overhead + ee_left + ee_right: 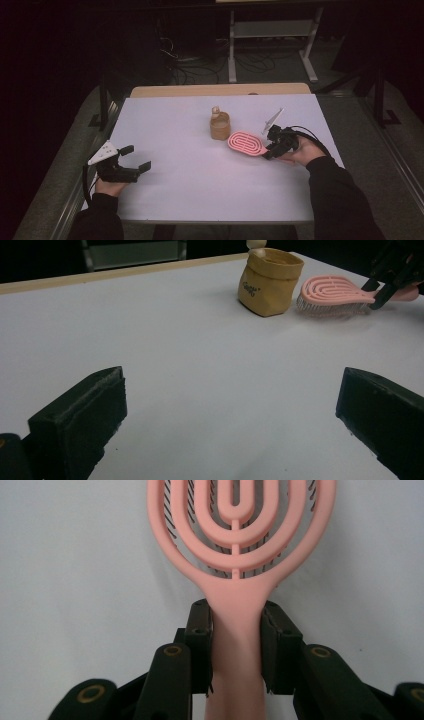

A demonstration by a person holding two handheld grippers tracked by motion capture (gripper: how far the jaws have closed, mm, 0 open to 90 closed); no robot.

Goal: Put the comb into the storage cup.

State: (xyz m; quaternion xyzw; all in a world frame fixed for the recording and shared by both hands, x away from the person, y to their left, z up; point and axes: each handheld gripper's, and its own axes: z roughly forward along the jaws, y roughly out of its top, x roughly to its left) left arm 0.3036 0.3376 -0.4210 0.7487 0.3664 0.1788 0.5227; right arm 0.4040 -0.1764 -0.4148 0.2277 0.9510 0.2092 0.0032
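A pink hairbrush (246, 143) (332, 292) (235, 540) lies bristles down on the white table (200, 185), right of centre. My right gripper (269, 150) (236, 625) (382, 287) is shut on its handle, with a black pad pressed against each side. Near the table's front left corner, my left gripper (137, 157) (232, 405) rests low over the table, open, with nothing between its fingers. It points toward the brush from far off.
A small tan bag (220, 127) (270, 285) stands upright just left of the brush head, with a pale knobbed object (216, 111) sticking out of it. A wooden strip (220, 90) runs along the table's far edge. Beyond it are a metal rack (272, 45) and floor cables (200, 70).
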